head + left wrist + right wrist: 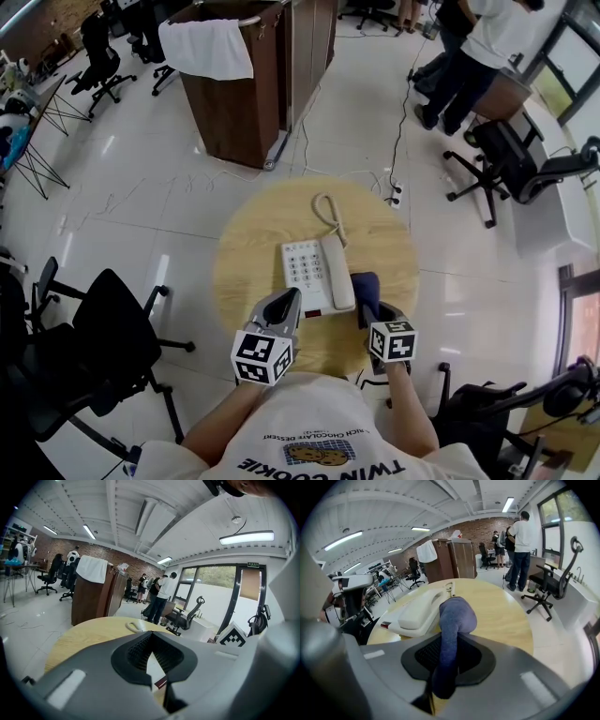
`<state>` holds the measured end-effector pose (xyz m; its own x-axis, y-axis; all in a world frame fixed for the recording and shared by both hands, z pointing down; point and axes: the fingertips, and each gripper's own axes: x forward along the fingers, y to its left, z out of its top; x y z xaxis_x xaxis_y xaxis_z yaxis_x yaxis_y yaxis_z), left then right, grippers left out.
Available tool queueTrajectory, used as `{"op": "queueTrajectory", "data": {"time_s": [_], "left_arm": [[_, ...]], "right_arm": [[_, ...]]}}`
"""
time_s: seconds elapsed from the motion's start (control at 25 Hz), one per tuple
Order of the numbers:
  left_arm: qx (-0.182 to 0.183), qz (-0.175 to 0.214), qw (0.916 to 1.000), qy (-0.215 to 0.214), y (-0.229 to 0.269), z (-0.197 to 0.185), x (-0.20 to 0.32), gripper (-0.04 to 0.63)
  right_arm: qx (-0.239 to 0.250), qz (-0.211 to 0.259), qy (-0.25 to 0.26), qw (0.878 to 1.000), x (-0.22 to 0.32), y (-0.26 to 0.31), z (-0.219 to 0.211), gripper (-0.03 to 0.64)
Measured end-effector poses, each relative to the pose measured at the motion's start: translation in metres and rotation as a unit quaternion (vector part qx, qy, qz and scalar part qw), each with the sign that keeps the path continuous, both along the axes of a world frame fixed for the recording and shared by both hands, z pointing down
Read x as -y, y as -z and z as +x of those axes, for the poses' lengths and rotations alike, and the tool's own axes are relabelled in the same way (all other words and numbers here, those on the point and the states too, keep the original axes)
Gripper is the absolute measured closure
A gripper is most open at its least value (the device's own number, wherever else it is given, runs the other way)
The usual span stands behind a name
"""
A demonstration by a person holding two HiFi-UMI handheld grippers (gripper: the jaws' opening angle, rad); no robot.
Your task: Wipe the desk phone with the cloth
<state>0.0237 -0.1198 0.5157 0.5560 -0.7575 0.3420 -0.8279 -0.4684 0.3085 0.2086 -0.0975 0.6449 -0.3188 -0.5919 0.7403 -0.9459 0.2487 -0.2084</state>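
Wooden table (248, 248): round; white phone (307, 272) at its middle, handset on the right.
Cloth (367, 292): blue, just beside the handset, pinched in right gripper (373, 314).
Left gripper (284, 307): tips together, empty, at phone's near-left corner.
Around: black chair (112, 328); cabinet (234, 103) with towel (206, 47).

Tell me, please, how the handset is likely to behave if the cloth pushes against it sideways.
The handset looks rigid and merely rests on the phone, so a sideways push would probably unseat it. Its cord lies slack, so it likely won't restrain it.
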Motion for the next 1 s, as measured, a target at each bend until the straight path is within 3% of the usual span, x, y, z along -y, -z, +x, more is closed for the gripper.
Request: {"op": "queueTrajectory", "data": {"time_s": [0.44,1.0], "left_arm": [[0.006,0.0,0.9996,0.027,-0.005,-0.004,-0.001,0.601],[0.016,-0.008,0.997,0.076,-0.011,-0.016,-0.002,0.601]], "right_arm": [[-0.002,0.018,0.068,0.997,0.071,0.002,-0.016,0.549],[-0.02,0.032,0.11,0.993,0.144,-0.002,-0.025,0.549]]}}
